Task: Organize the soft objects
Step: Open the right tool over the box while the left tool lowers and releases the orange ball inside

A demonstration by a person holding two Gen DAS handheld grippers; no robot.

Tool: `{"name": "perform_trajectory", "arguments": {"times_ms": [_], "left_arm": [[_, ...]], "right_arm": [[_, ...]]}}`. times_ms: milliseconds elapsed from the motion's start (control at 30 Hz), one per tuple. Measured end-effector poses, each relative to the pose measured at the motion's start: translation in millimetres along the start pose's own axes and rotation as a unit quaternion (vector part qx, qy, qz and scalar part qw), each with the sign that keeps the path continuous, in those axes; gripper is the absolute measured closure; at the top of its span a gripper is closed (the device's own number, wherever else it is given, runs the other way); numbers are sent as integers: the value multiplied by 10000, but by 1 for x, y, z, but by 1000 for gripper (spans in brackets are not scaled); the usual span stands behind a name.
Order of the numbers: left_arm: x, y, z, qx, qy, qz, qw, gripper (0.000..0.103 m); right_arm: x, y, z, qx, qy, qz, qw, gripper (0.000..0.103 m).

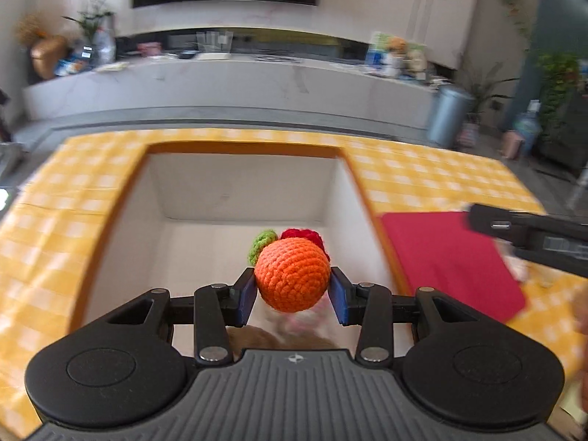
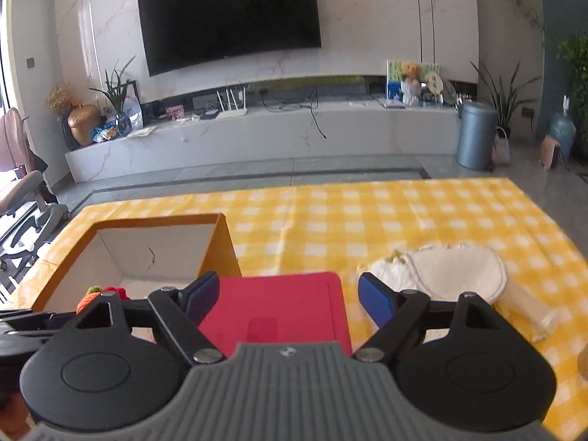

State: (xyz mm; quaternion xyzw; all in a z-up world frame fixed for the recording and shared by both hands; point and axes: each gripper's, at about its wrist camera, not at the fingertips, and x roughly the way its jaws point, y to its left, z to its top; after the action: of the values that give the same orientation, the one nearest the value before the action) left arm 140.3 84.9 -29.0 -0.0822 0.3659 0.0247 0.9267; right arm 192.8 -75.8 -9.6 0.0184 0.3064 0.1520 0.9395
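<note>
While my left gripper (image 1: 293, 296) tilts down over the open box (image 1: 235, 147), its blue pads (image 1: 247, 296) press on either side of a crocheted orange ball (image 1: 292, 273). I hold that ball above the box's white inside. It is round, so I can give it no long axis; the green tuft (image 1: 261, 244) and the red crochet bit (image 1: 307, 237) show just behind its far top edge, pointing away from me toward the box's far wall. Whether they belong to the ball or lie in the box I cannot tell. Below the ball, near the camera, something pale and something brownish lie blurred; I cannot name them.

My right gripper (image 2: 288, 299) also angles down, and its jaws stand wide apart with nothing between them. Through the gap I see the red mat (image 2: 272, 312), flat on the yellow checked cloth (image 2: 404, 213), just right of the box. In the left wrist view the right gripper comes in from the right edge over that mat.

Right of the mat a white cloth item (image 2: 452, 268) lies crumpled on the table, apart from the mat. Beyond the table are a grey floor, a long white bench (image 2: 257, 136), a grey bin (image 2: 476, 134) and a dark screen (image 2: 229, 18) on the wall.
</note>
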Motion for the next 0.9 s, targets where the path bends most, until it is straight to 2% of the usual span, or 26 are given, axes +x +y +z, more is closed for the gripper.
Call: {"name": "perform_trajectory", "arguments": {"times_ms": [100,167,233,333,467,567,600,633,700,767,800,867,900], "left_arm": [[-2,1,-4,343,105,-631,9974,55],[5,-2,-10,538,252,-927,9939,55],[15,-6,-15,593,422,-887,9934,55],[22,-13,-21,733,552,-639,9937,55],[8,-14,-22,883,482,-1026,9896,54],[1,-19,-24,1223,553,-1104,9848,53],[0,-19,-26,1283,562,-1116,9838,49],[-1,-17,-26,1222,520,-1109,9849,46],[-3,-10,-19,869,354,-1068,9898,29],[-4,-1,-10,471,125,-947,9943,21],[-2,0,-6,350,20,-755,9965,21],[8,-4,-1,430,-124,-302,9985,22],[14,-7,0,476,-143,-77,9987,31]], "right_arm": [[8,8,0,-58,43,-29,10000,22],[10,12,1,-96,63,48,9999,22],[8,13,-1,-130,56,111,9998,22],[5,18,-3,-256,45,154,9995,22],[2,19,-5,-298,27,126,9995,22],[3,18,-5,-236,49,144,9996,22],[4,17,-5,-225,64,148,9996,22],[4,17,-5,-223,81,146,9996,22],[5,17,-6,-236,109,148,9996,22],[6,18,-6,-216,123,142,9996,22],[7,18,-6,-199,129,155,9996,22],[7,18,-6,-170,140,197,9996,22],[7,19,-7,-149,133,213,9996,22]]}}
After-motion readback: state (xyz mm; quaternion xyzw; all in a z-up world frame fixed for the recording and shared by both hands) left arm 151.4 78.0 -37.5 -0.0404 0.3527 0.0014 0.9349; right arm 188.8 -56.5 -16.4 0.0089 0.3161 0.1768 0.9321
